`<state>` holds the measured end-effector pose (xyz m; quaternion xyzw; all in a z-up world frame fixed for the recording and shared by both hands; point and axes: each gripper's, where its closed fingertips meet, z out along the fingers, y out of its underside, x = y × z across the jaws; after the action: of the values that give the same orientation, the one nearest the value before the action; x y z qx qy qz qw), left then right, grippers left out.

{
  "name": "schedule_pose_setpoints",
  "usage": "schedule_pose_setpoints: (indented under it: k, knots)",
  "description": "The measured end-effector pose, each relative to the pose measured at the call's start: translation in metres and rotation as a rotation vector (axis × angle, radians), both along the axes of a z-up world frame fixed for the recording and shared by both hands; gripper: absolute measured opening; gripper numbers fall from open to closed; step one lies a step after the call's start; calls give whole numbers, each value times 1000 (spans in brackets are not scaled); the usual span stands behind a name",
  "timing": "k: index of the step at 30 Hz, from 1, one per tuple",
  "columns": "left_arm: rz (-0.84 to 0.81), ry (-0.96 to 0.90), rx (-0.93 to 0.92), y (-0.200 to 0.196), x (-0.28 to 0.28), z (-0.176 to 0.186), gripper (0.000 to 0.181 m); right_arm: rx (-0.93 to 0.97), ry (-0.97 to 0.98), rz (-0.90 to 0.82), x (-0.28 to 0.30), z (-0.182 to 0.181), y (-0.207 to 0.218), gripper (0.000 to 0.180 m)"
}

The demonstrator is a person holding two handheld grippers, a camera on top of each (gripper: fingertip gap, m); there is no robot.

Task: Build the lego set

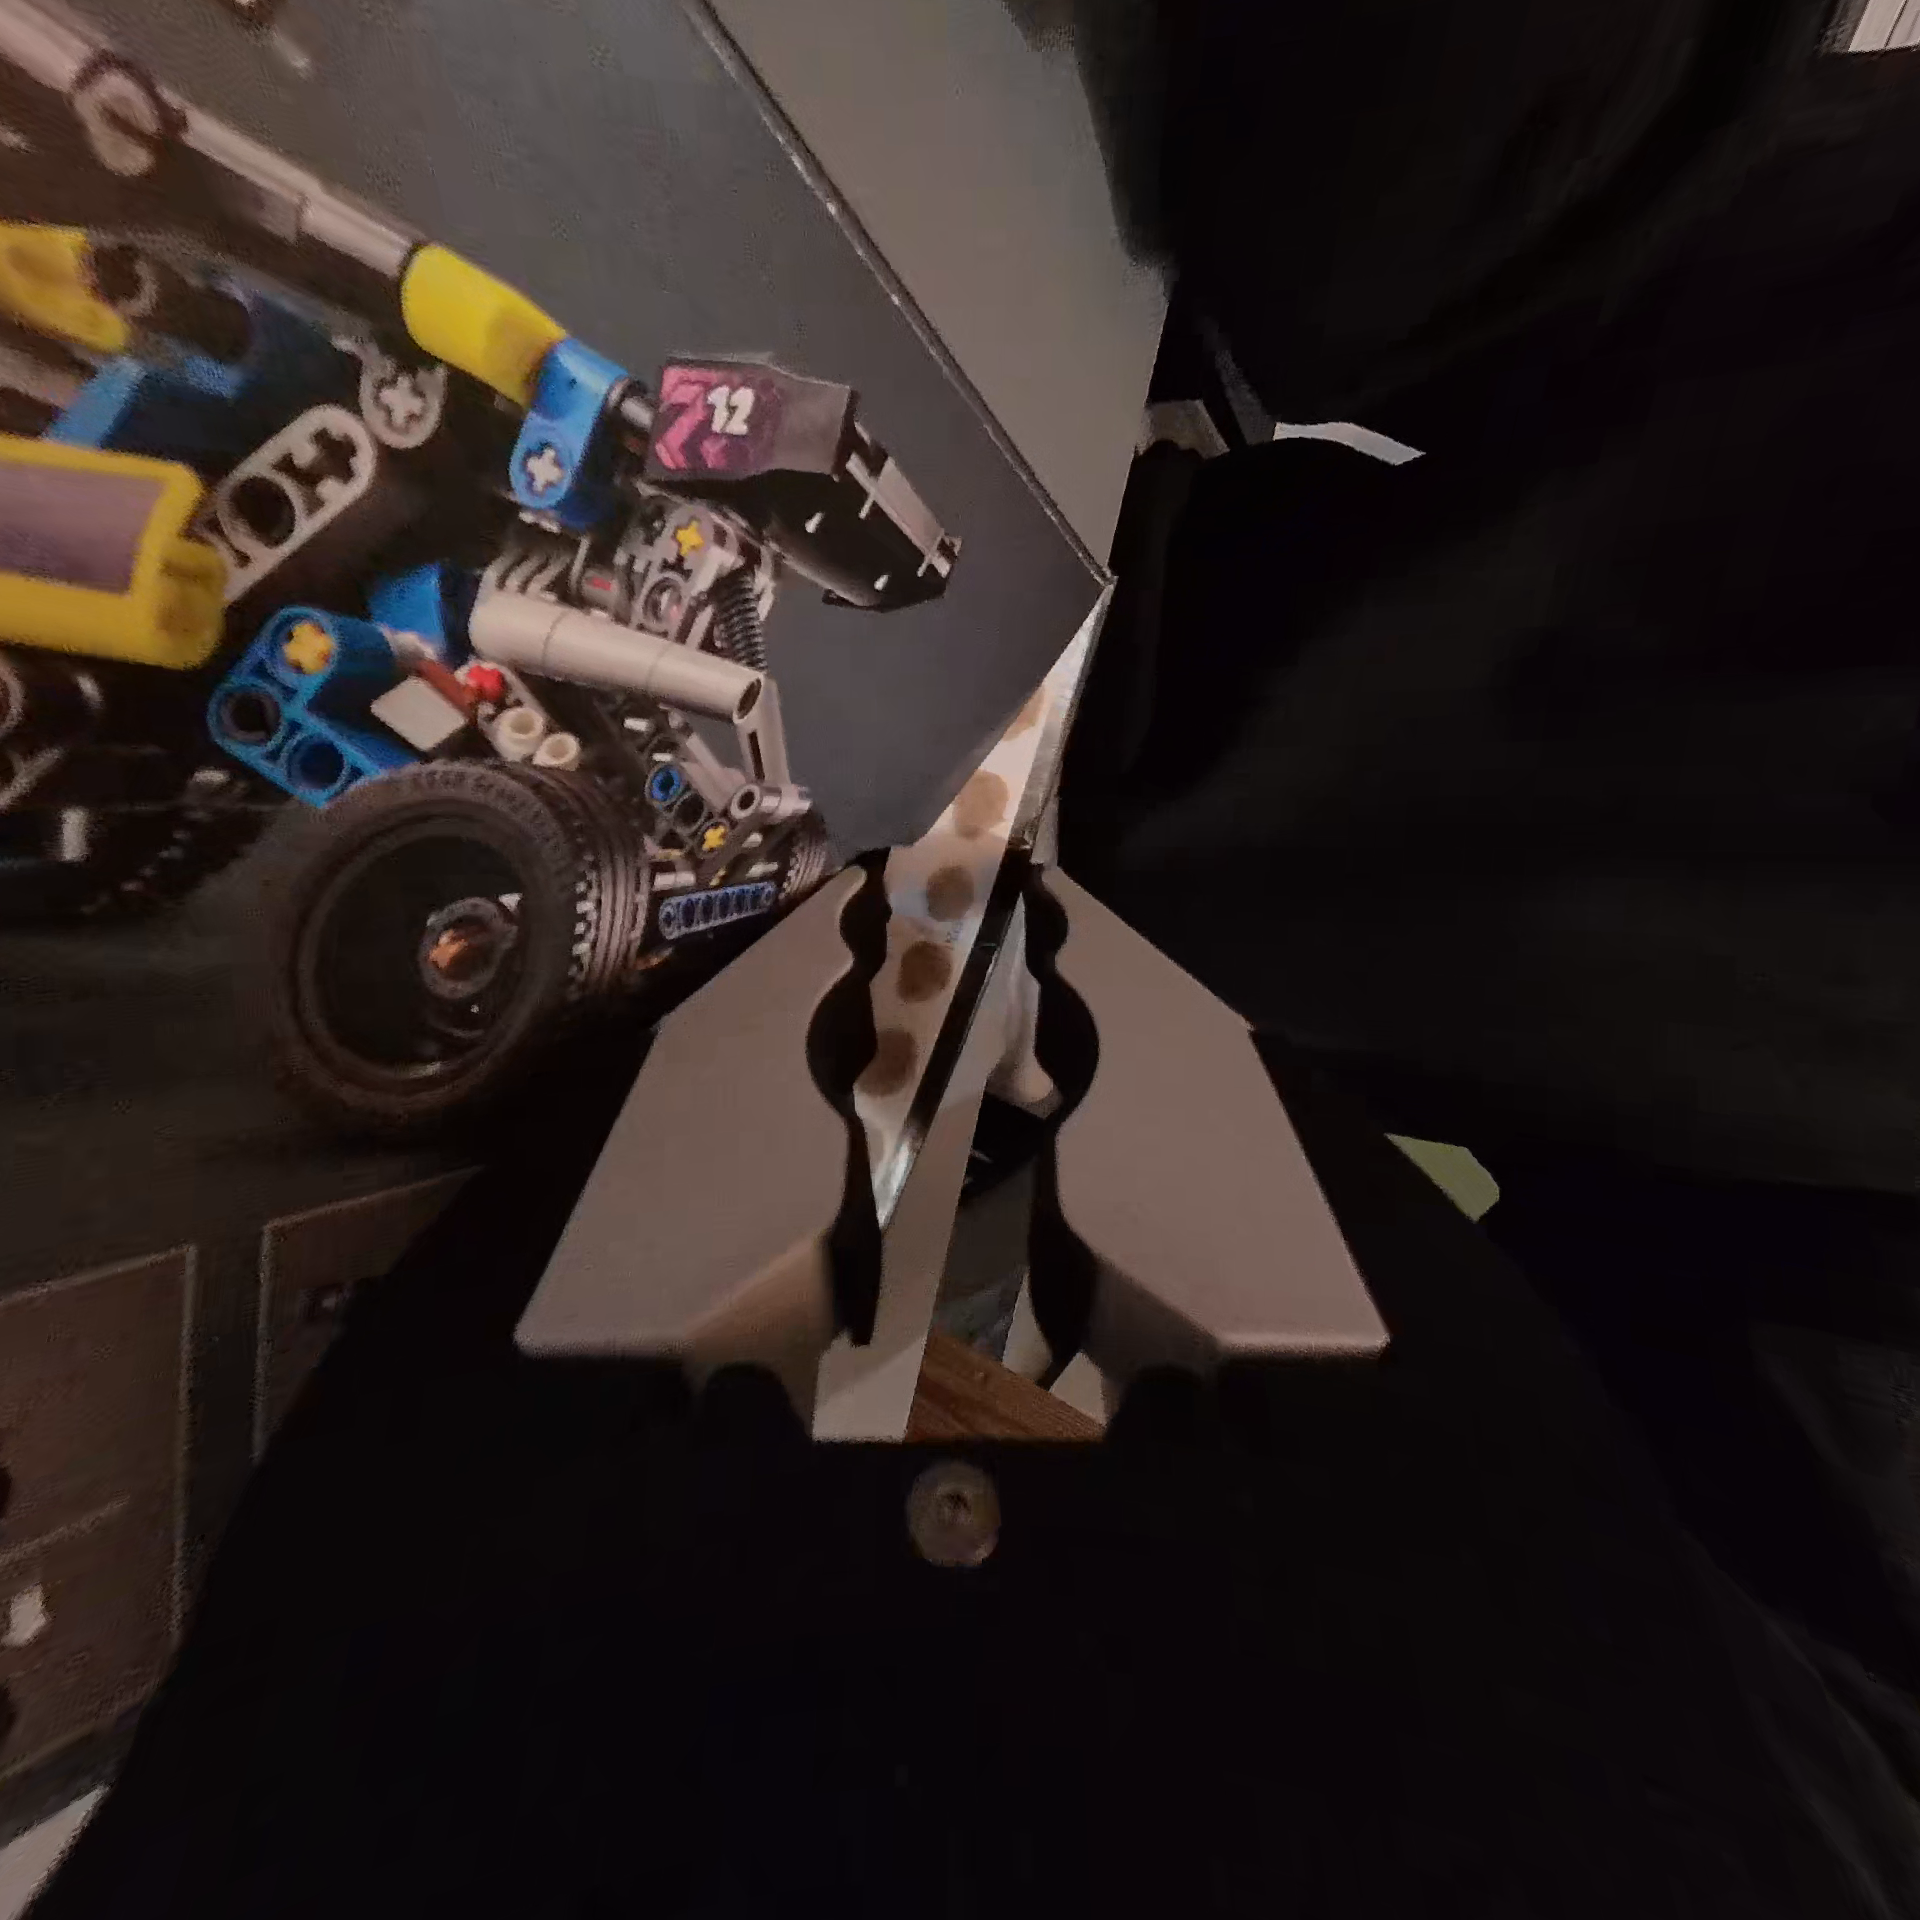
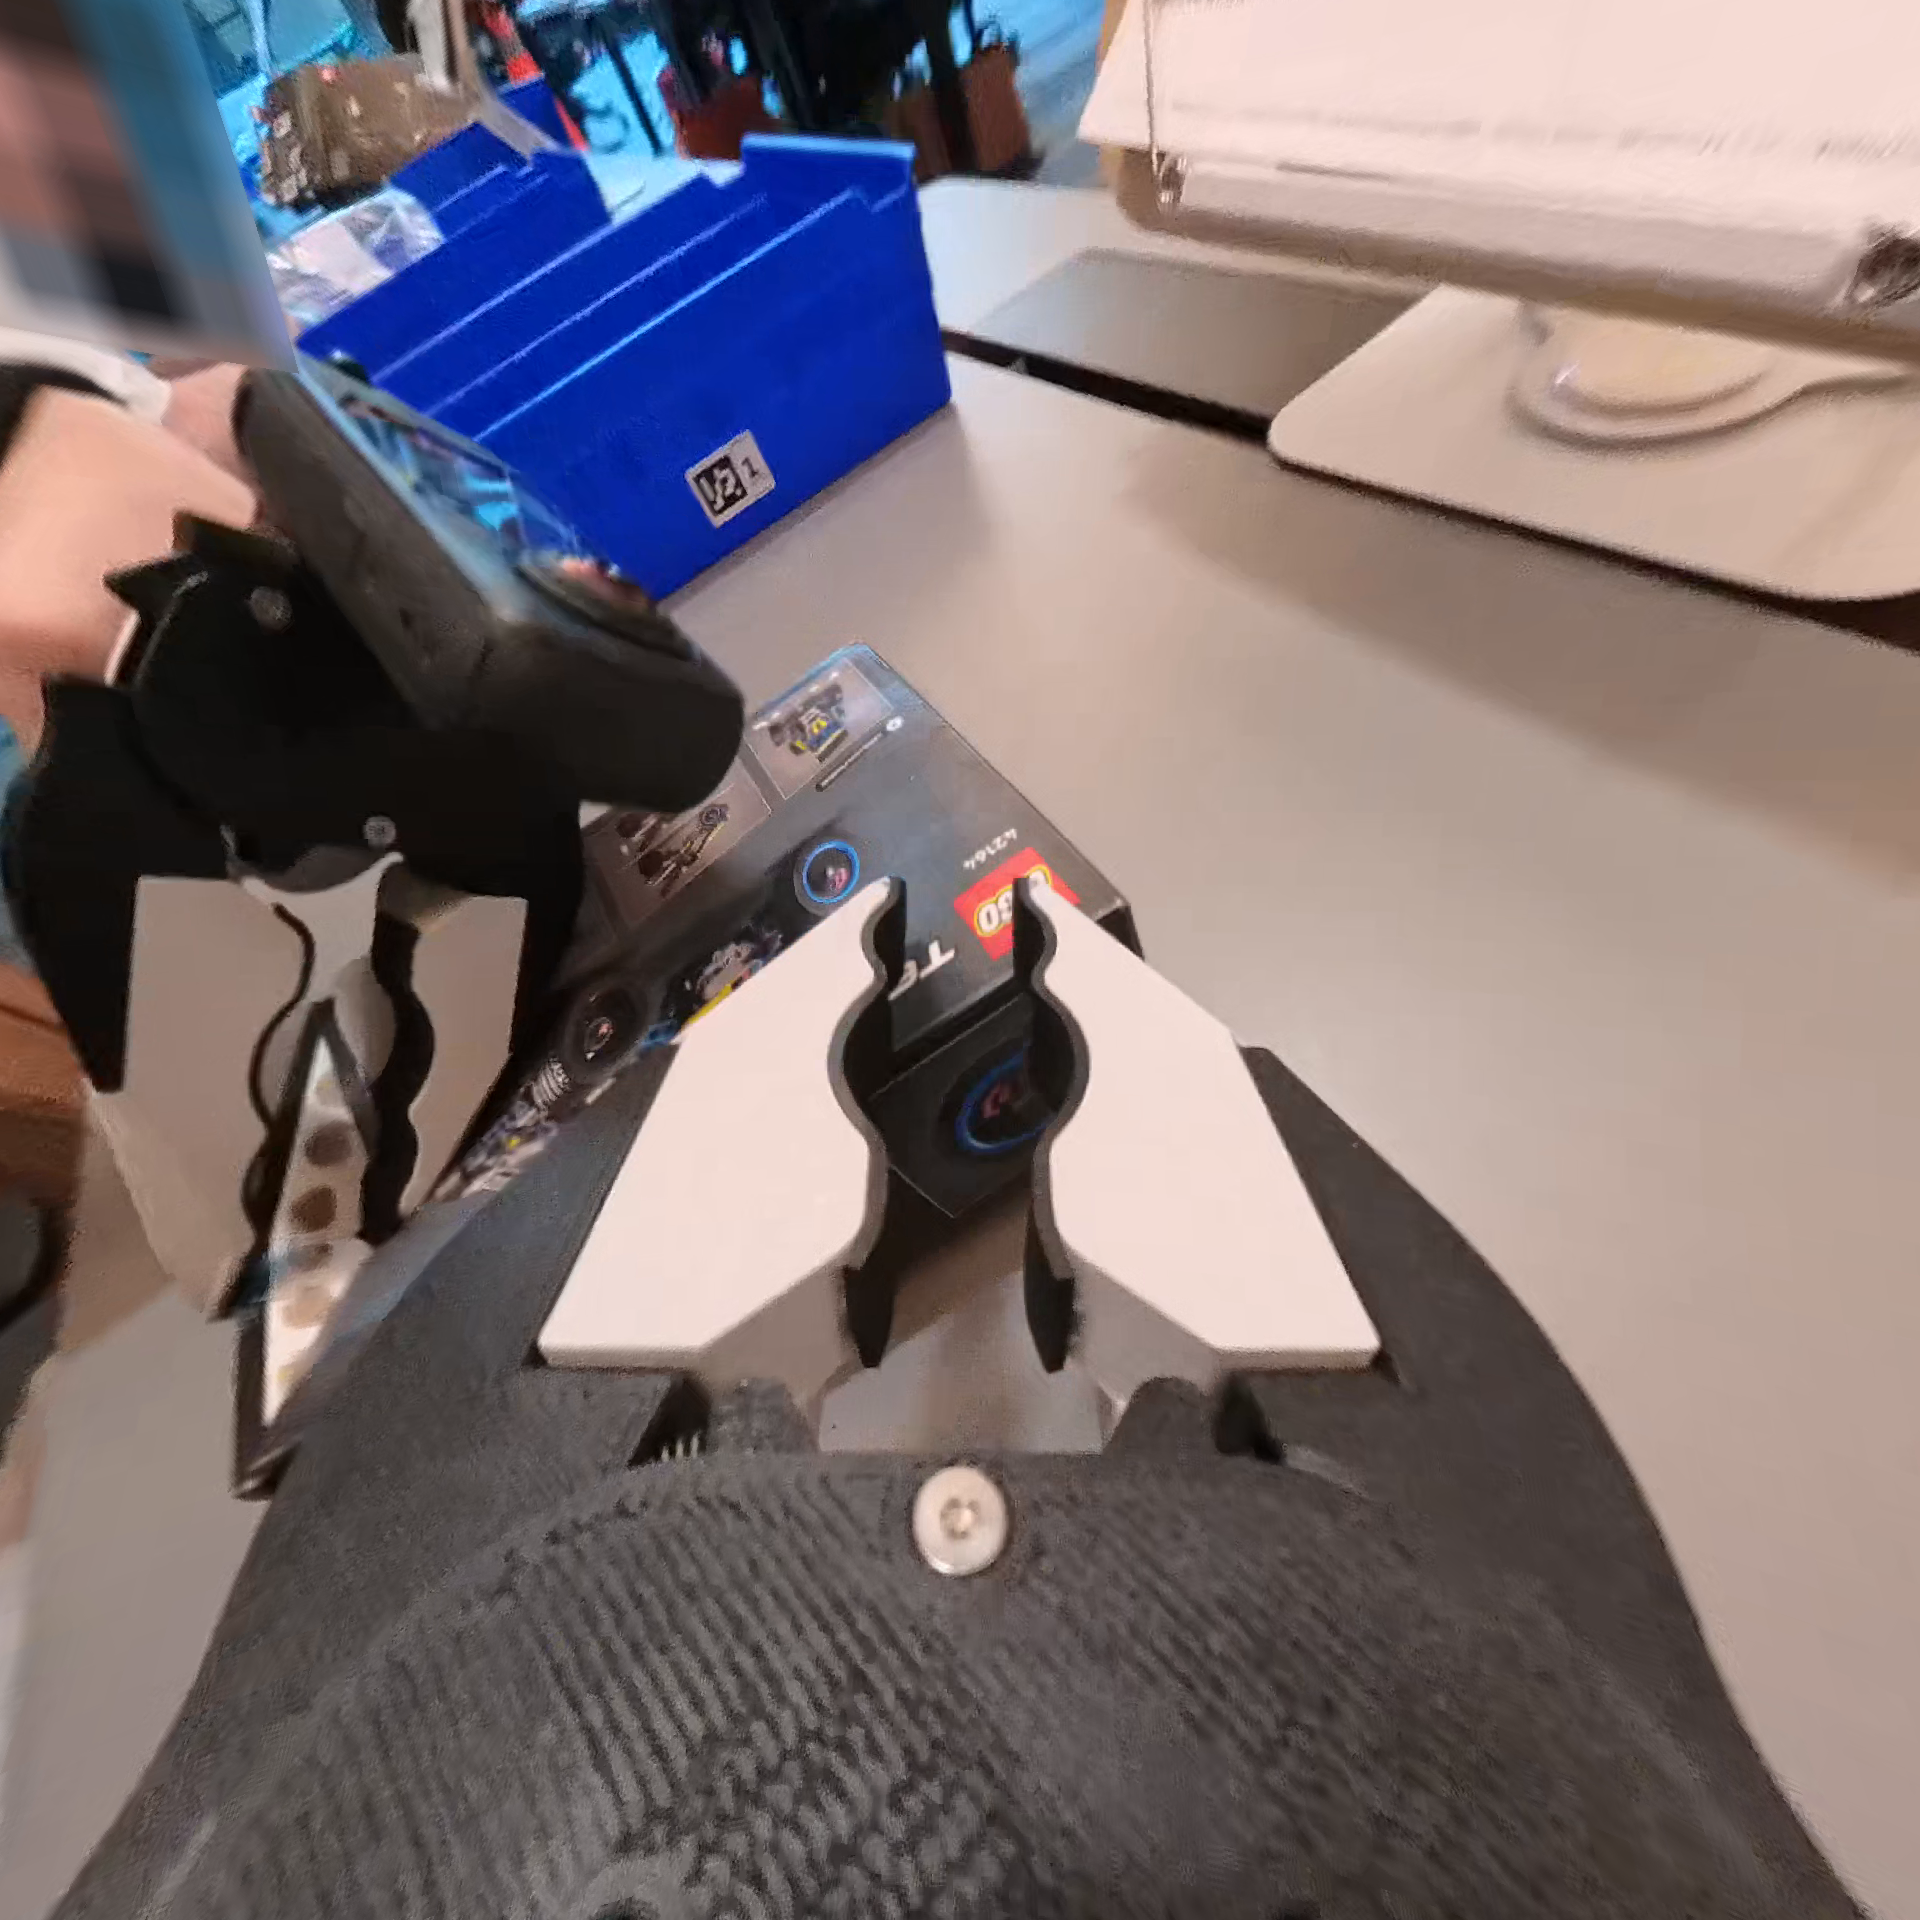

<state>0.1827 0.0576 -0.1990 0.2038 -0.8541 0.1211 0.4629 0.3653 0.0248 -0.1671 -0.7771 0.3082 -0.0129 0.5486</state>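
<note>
**Box end flap pinched open, set still inside**

The lego box (image 2: 883, 862) lies flat on the grey table (image 2: 1351, 831), just in front of a row of blue bins (image 2: 675, 343). It is thin printed card: light, stiff on its broad faces, glossy and likely to slide on the smooth tabletop if pulled without a counter-hold. Its loose parts inside probably shift when it tilts. The weakest, most useful grip is the end flap (image 1: 940, 1039), which bends and can tear if wrenched.

The left gripper (image 1: 951, 894) has its fingers drawn close around that flap's thin edge, so it looks clamped on the card, with the spotted inner side of the flap showing between them. The right gripper (image 2: 956, 899) stands with its fingers apart, and the near right corner of the box shows in the gap; whether they touch it cannot be told.

The left wrist view shows only the box art and the pinched flap close up; beyond is dark. The right wrist view alone shows the table, the bins, a white stand (image 2: 1558, 447) far right, and the left gripper (image 2: 343, 1091) from outside, held by a hand (image 2: 94, 540).
</note>
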Motion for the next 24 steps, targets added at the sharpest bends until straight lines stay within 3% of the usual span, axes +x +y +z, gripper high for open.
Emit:
schedule_pose_setpoints:
  k: [4,9,12,13,16,20,24]
  knots:
    - [-10,-12,17,-1,0,-2,25,-159,90,41,10,-5,-3,17]
    - [-10,-27,-1,-1,-1,-2,25,-410,104,-38,22,-22,-27,97]
    - [-17,-45,-6,-1,-1,-3,25,-370,230,78,0,-36,-4,85]
    - [-26,-52,-12,-1,-2,-3,25,-422,228,45,5,-45,-6,116]
    - [-81,-94,-43,1,-2,-5,24,-473,253,30,10,-54,-8,137]
    - [-143,-74,-52,10,-4,-5,22,-397,320,66,3,-62,-2,137]
    - [-150,-48,-30,9,-4,-5,22,-231,395,93,-12,-58,7,102]
